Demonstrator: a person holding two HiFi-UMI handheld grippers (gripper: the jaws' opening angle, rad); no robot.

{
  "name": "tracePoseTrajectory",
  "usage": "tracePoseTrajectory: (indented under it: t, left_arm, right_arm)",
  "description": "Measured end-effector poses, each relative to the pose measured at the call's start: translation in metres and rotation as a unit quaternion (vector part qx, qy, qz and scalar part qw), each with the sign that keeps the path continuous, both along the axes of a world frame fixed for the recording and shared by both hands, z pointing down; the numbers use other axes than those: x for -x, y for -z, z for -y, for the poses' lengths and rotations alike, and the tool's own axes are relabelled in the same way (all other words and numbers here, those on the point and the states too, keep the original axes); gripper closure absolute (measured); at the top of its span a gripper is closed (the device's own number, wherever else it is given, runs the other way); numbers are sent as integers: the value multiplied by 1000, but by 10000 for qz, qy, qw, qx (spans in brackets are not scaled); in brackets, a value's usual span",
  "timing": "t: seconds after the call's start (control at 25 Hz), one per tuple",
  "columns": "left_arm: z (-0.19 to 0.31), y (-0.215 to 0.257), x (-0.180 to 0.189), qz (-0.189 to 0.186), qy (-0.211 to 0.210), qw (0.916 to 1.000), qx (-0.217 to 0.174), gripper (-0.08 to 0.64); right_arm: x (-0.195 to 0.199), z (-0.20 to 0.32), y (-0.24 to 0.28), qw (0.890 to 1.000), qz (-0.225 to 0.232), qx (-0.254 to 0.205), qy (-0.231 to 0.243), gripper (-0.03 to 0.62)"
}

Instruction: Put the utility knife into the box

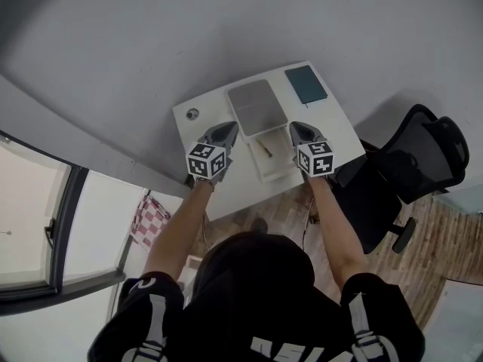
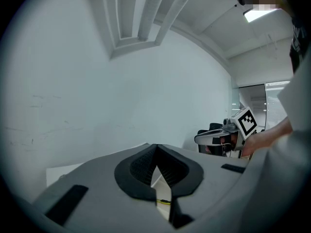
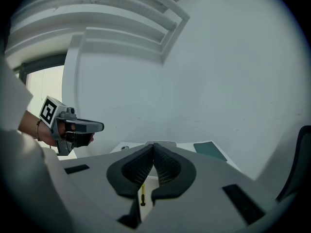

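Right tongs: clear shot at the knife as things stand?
Probably yes. The knife lies uncovered close beside the right tongs, with nothing between them. The tongs are shut and hold nothing, so they would have to open first.

Both tools in your hands, the left gripper and the right gripper, have shells that look like matt grey plastic. Their pads are black, ribbed and rubbery. The table is smooth matt white. The box on it is white and matt; whether it is card or plastic cannot be told. The grey lid at the box's twelve o'clock looks flat and dull. The notebook at one o'clock has a matt teal cover. At your three o'clock, the chair shows black mesh. The floor is wood-grain planks. At nine o'clock lies checked cloth.
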State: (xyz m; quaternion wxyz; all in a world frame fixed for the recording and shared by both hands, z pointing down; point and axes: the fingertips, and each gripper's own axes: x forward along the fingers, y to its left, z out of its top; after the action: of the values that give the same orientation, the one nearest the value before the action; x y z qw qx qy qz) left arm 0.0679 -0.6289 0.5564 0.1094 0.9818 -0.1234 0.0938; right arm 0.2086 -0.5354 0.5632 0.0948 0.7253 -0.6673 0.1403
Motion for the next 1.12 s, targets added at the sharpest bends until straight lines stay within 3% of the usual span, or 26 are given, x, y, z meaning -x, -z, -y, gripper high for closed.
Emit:
tracePoseTrajectory:
  t: [1.12]
  left_arm:
    - [0, -1, -2, 61, -40, 10000, -12, 534]
  right_arm:
    - [-3, 1, -8, 9999, 121, 101, 41, 577]
